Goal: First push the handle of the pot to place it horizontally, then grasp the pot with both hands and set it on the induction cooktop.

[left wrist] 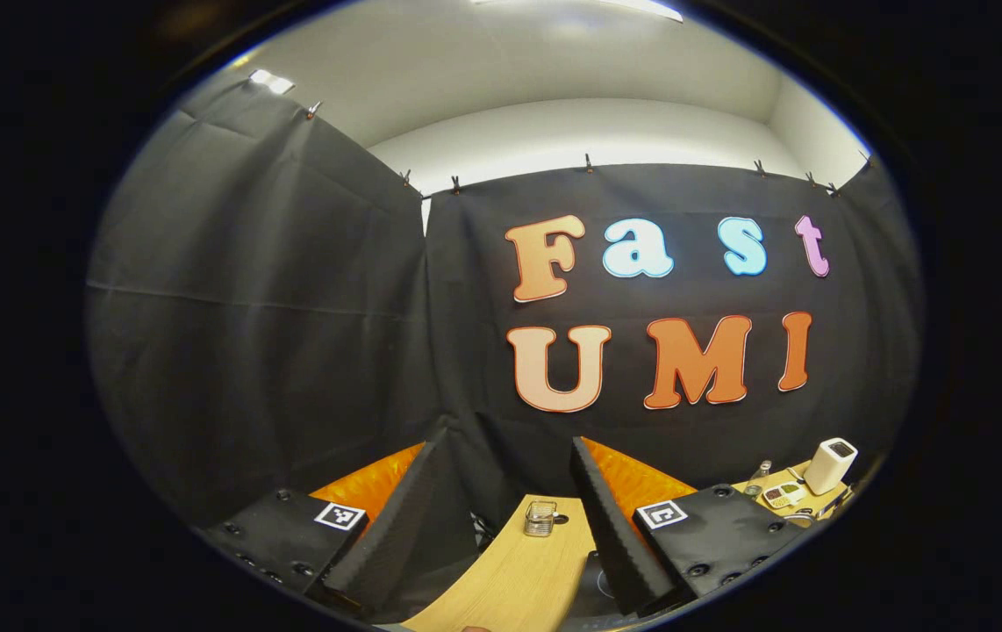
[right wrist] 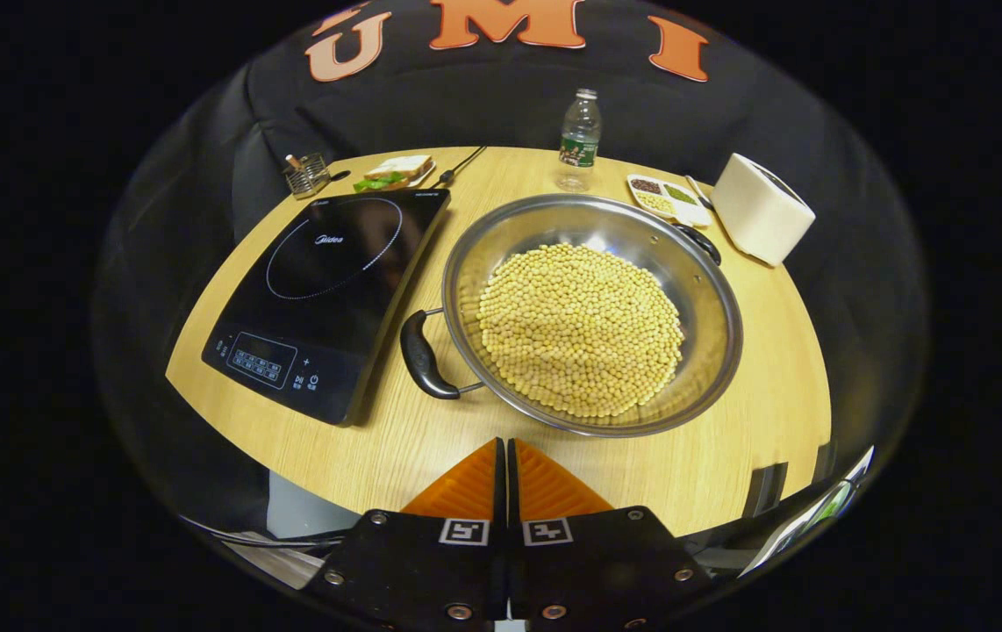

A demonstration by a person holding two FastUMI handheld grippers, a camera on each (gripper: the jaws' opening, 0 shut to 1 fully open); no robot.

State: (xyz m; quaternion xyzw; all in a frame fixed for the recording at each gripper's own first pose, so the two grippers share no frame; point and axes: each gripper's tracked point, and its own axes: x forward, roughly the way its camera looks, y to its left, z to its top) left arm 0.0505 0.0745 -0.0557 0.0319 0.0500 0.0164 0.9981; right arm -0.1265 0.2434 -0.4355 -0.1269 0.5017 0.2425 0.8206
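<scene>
In the left gripper view, the left gripper (left wrist: pixel 510 518) points high at the booth's black cloth wall (left wrist: pixel 273 333), its fingers (left wrist: pixel 404 518) spread wide apart with nothing between them. Through the gap between them runs a strip of the wooden table (left wrist: pixel 510 579), and at its far end stands a small wire holder (left wrist: pixel 540 518). A dark corner of the induction cooktop (left wrist: pixel 590 584) shows just beside the right-hand finger. Beyond that finger, far off to the right, sit a white boxy appliance (left wrist: pixel 829 465) and a small tray of seasonings (left wrist: pixel 783 494).

The right gripper view looks down on the table (right wrist: pixel 729 474) from the near edge. The right gripper (right wrist: pixel 506 465) has its fingers (right wrist: pixel 466 487) pressed together, gripping nothing. The pot (right wrist: pixel 593 312), a wide steel pan full of soybeans (right wrist: pixel 580 329), lies ahead of the fingertips and slightly right, apart from them. Its near black handle (right wrist: pixel 422 355) points left toward the cooktop (right wrist: pixel 334 290), which lies ahead and left; the far handle (right wrist: pixel 701 241) is at the back right. Behind stand a water bottle (right wrist: pixel 580 136), a sandwich (right wrist: pixel 397 169), the wire holder (right wrist: pixel 306 174), the seasoning tray (right wrist: pixel 668 197) and the white appliance (right wrist: pixel 760 219).
</scene>
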